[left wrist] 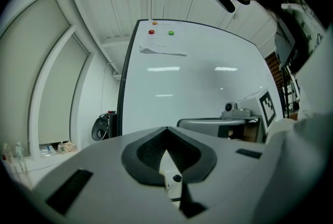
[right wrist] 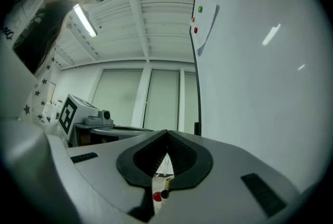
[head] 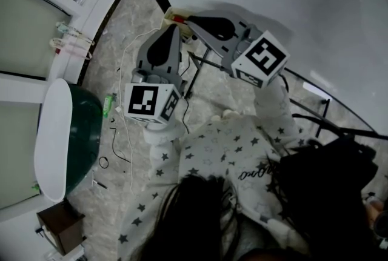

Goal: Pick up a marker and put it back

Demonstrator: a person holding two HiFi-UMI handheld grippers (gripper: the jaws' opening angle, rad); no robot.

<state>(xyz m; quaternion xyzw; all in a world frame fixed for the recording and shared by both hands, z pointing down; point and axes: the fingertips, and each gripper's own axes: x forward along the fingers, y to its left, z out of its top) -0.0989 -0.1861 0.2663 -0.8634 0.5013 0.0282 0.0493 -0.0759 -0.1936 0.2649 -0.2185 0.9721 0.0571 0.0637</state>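
Left gripper (left wrist: 166, 129), right gripper (right wrist: 166, 133) — jaws together (empty), near whiteboard (left wrist: 197, 82).

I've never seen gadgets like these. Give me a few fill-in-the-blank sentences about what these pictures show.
1. The paper hangs at the top of the ___.
2. Just right of the red magnet sits a ___ one.
3. The person's top is patterned with dark ___.
4. The right gripper has its jaws ___, not open.
Missing words: whiteboard; green; stars; shut.
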